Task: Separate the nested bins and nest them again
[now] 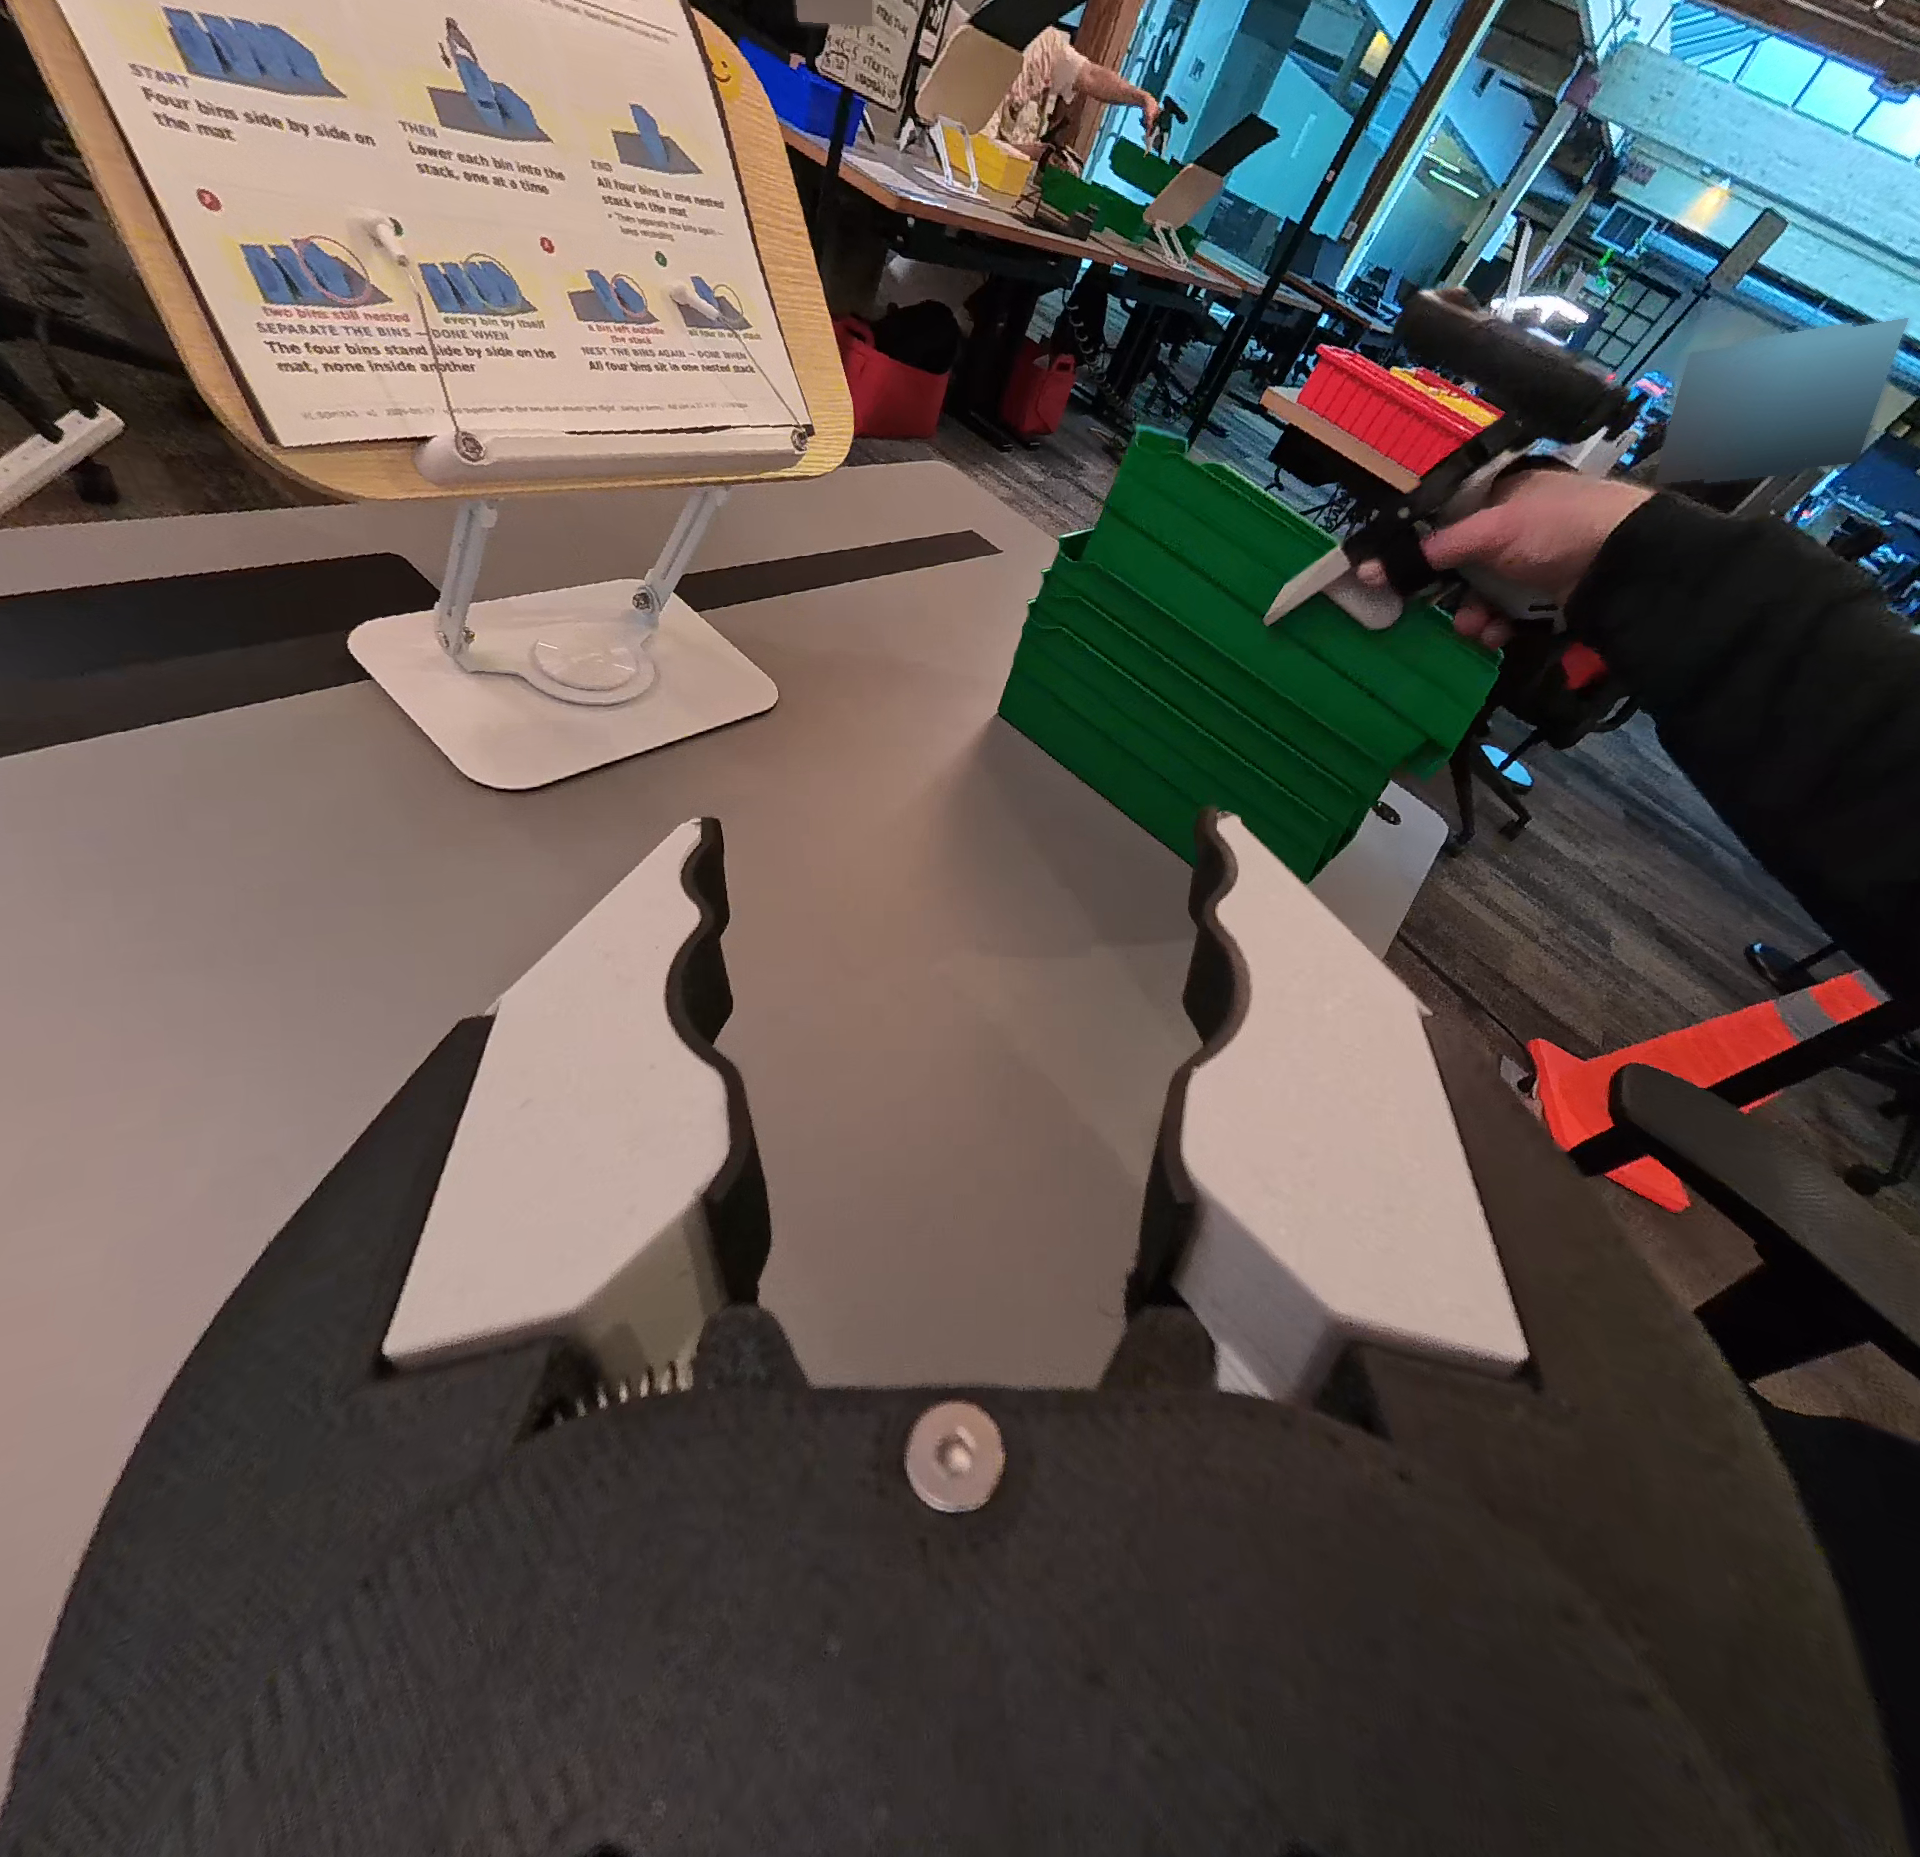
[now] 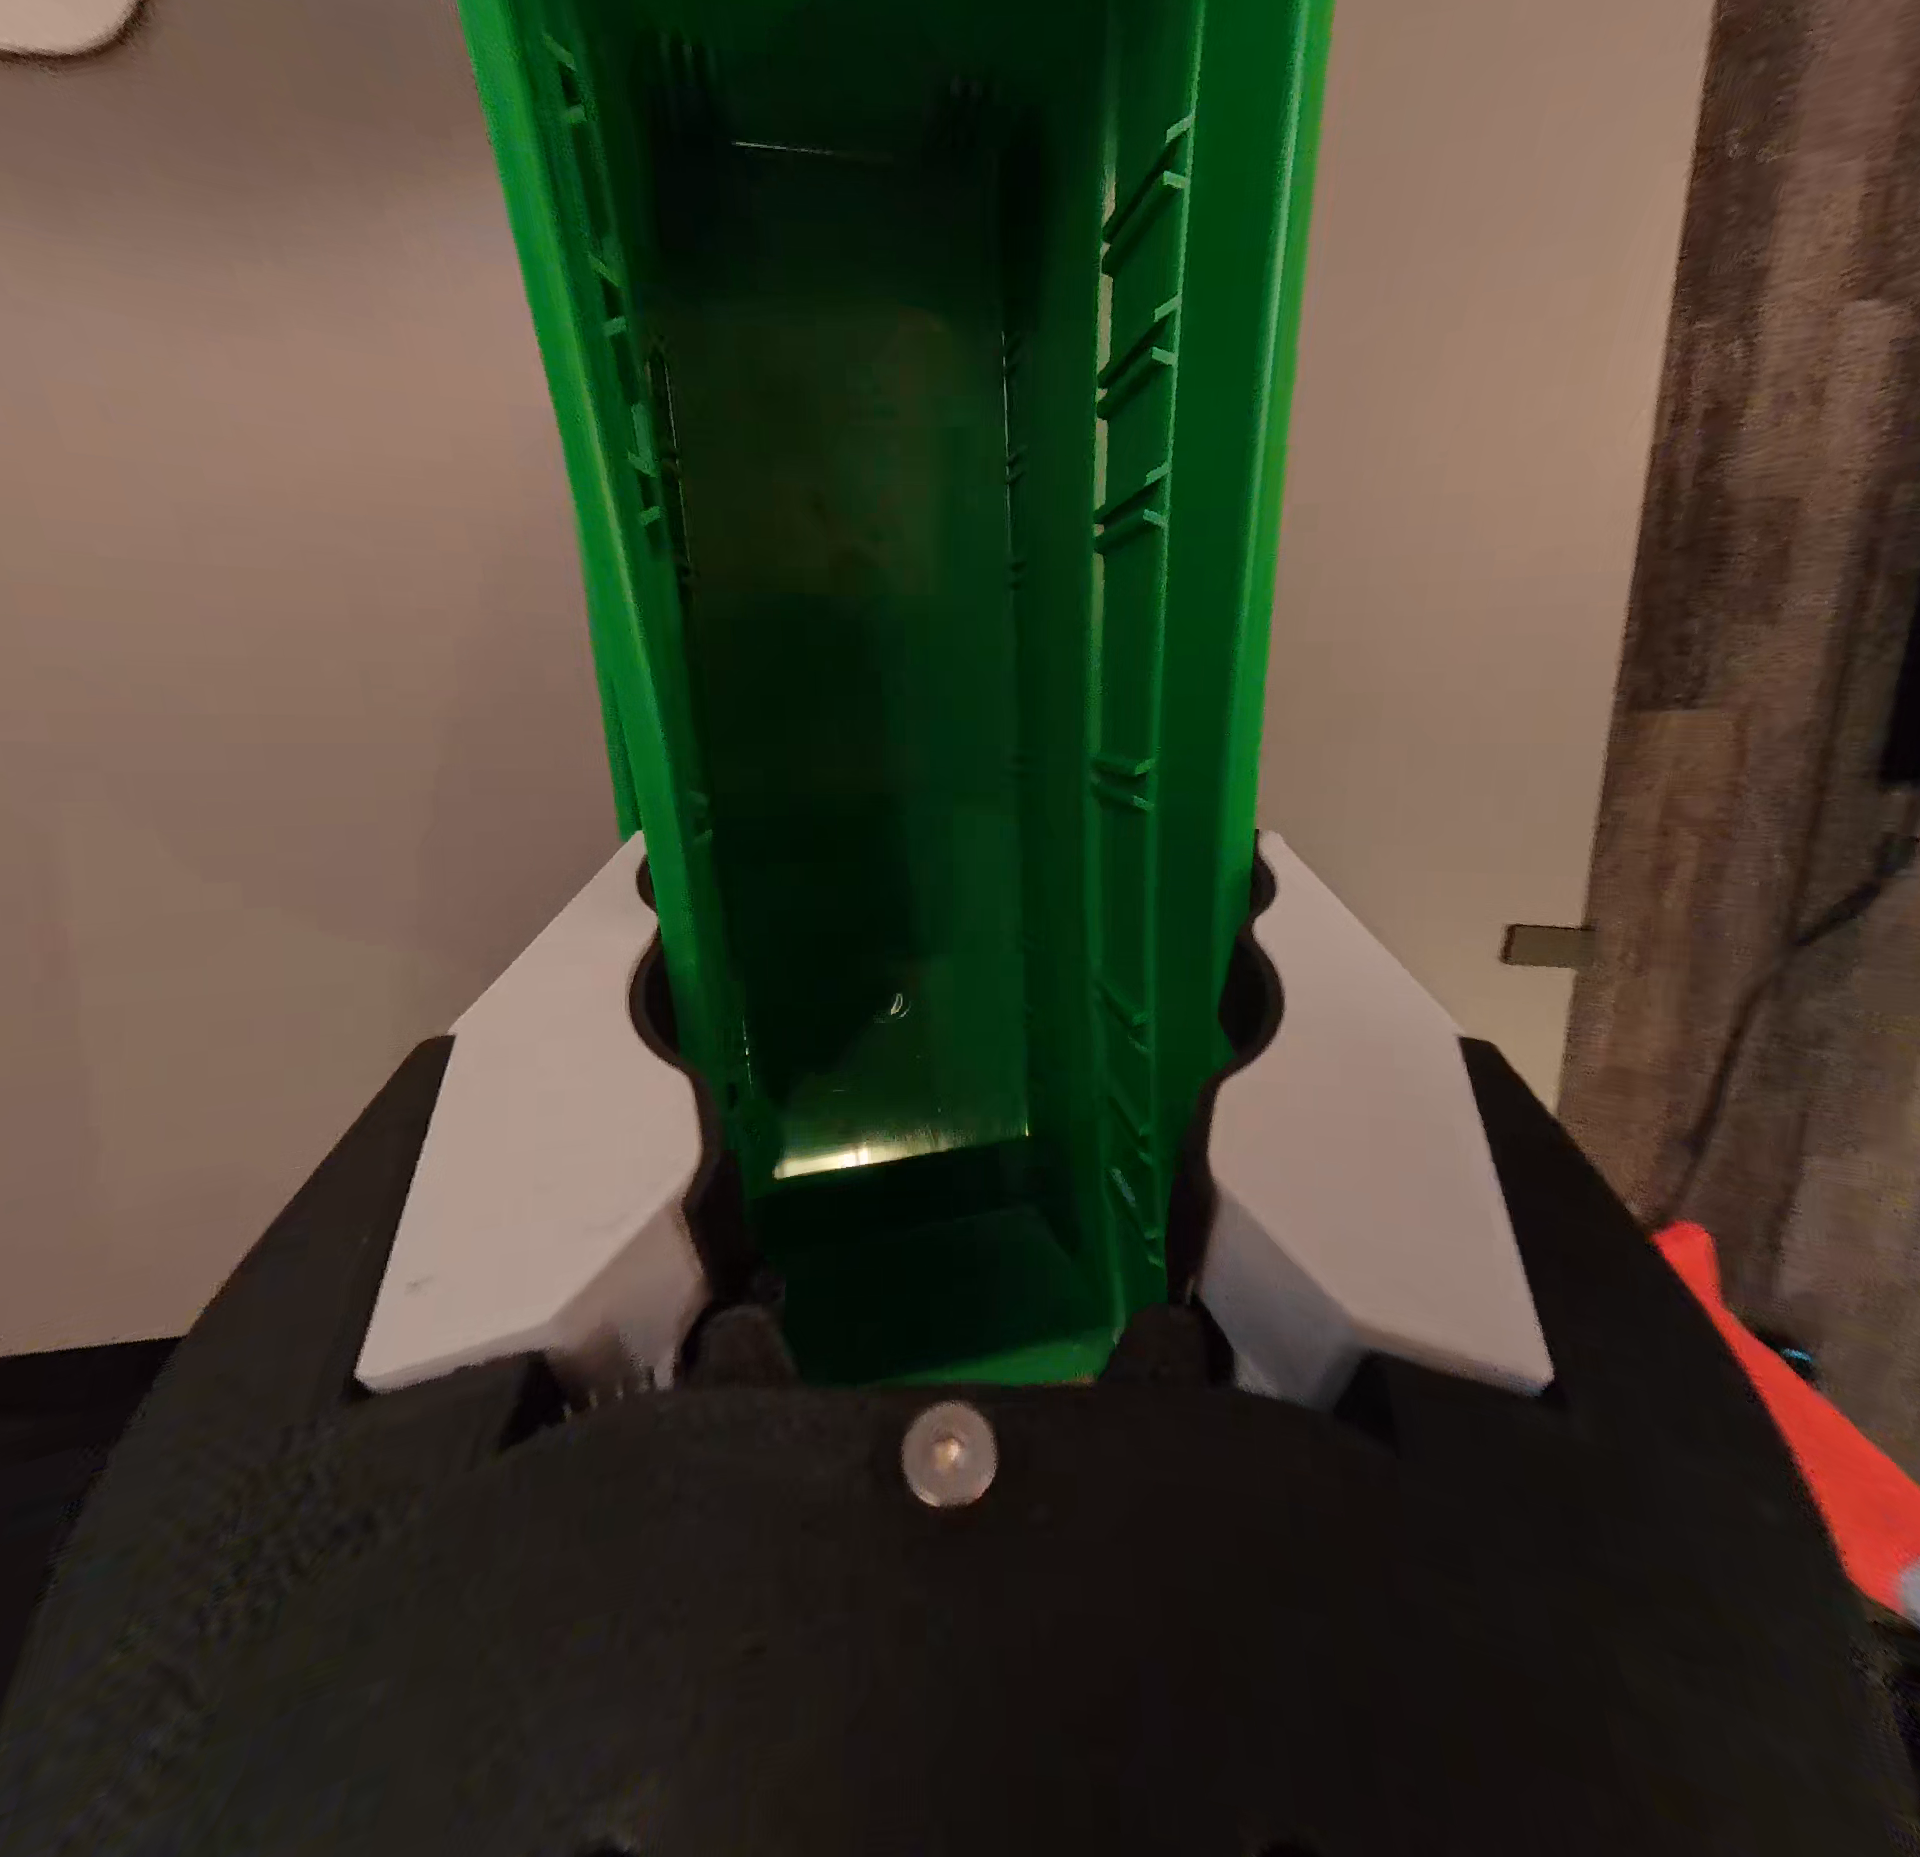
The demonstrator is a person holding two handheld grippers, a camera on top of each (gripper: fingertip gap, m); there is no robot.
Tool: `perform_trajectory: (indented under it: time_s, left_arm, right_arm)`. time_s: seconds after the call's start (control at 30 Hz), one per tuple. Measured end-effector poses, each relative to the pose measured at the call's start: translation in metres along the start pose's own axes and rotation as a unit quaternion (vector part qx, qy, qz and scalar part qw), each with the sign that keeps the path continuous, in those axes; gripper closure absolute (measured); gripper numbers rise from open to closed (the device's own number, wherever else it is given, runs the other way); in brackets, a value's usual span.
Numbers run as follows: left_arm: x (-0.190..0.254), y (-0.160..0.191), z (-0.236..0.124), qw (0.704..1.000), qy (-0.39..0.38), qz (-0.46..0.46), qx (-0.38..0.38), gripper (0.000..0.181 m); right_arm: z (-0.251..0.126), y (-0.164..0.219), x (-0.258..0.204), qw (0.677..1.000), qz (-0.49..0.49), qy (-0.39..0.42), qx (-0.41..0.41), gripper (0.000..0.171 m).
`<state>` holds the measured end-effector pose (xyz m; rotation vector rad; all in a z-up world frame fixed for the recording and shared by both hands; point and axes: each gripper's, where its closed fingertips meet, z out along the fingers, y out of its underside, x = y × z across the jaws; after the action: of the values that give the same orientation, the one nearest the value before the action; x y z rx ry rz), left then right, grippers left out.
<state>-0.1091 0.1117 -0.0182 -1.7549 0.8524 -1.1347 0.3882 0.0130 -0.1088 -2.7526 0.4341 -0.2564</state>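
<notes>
Currently left gripper (image 1: 951, 872) hovering over the grey worktop (image 1: 260, 924), jaws wide apart with nothing between them; stack of nested green bins (image 1: 1195, 685) ahead and to the right of those jaws, tilted, at the worktop's far right edge. Right gripper (image 2: 951, 934) clamped across the top green bin (image 2: 862, 612), one jaw against each long outer wall, bin's open interior running straight ahead between them. Instruction sheet on a wooden stand (image 1: 436, 207) ahead-left of the left jaws.
</notes>
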Motion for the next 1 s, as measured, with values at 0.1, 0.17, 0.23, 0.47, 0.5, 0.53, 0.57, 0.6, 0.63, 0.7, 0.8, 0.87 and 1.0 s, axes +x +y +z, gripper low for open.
perform_trajectory:
  time_s: [0.1, 0.17, 0.23, 0.47, 0.5, 0.53, 0.57, 0.6, 0.63, 0.7, 0.8, 0.87, 1.0]
  left_arm:
    - [0.0, 0.002, 0.001, 1.0, -0.001, 0.0, -0.003, 0.093]
    - [0.001, 0.002, 0.002, 1.0, 0.0, 0.002, -0.006, 0.093]
    - [0.002, 0.003, 0.002, 1.0, -0.002, 0.005, -0.008, 0.093]
    - [-0.005, 0.007, 0.004, 1.0, -0.006, -0.002, -0.013, 0.093]
    - [-0.005, 0.009, 0.006, 1.0, -0.006, -0.002, -0.017, 0.093]
    - [-0.005, 0.011, 0.007, 1.0, -0.007, -0.002, -0.02, 0.093]
    - [-0.005, 0.012, 0.009, 1.0, -0.006, -0.001, -0.023, 0.093]
    - [-0.004, 0.013, 0.01, 1.0, -0.006, -0.001, -0.025, 0.093]
    - [-0.004, 0.014, 0.012, 1.0, -0.005, -0.001, -0.027, 0.093]
    - [-0.004, 0.016, 0.014, 0.999, -0.005, -0.001, -0.031, 0.093]
    - [-0.005, 0.02, 0.017, 0.999, -0.006, -0.002, -0.037, 0.093]
    - [-0.004, 0.021, 0.018, 0.999, -0.004, -0.003, -0.039, 0.093]
    - [-0.002, 0.022, 0.02, 0.999, -0.002, 0.001, -0.043, 0.093]
  right_arm:
    - [0.009, 0.002, -0.004, 0.999, -0.028, 0.038, -0.01, 0.063]
    - [0.021, 0.005, -0.009, 0.998, -0.039, 0.046, -0.018, 0.063]
    - [0.031, 0.006, -0.008, 0.997, -0.046, 0.055, -0.016, 0.062]
    - [0.026, 0.003, -0.004, 0.995, -0.073, 0.062, -0.003, 0.056]
    - [0.025, 0.005, -0.004, 0.995, -0.079, 0.061, -0.004, 0.056]
    - [0.025, 0.006, -0.005, 0.995, -0.084, 0.055, -0.006, 0.056]
    - [0.025, 0.007, -0.005, 0.995, -0.088, 0.048, -0.008, 0.055]
    - [0.025, 0.007, -0.005, 0.995, -0.092, 0.042, -0.006, 0.055]
    - [0.024, 0.005, -0.004, 0.995, -0.092, 0.039, 0.003, 0.056]
    - [0.019, 0.0, -0.001, 0.996, -0.079, 0.035, 0.022, 0.058]
    - [0.0, -0.017, 0.0, 0.995, -0.05, 0.028, 0.084, 0.056]
    - [0.002, -0.016, 0.003, 0.995, -0.038, 0.029, 0.088, 0.053]
    - [0.001, -0.023, 0.006, 0.984, -0.006, 0.039, 0.173, 0.057]
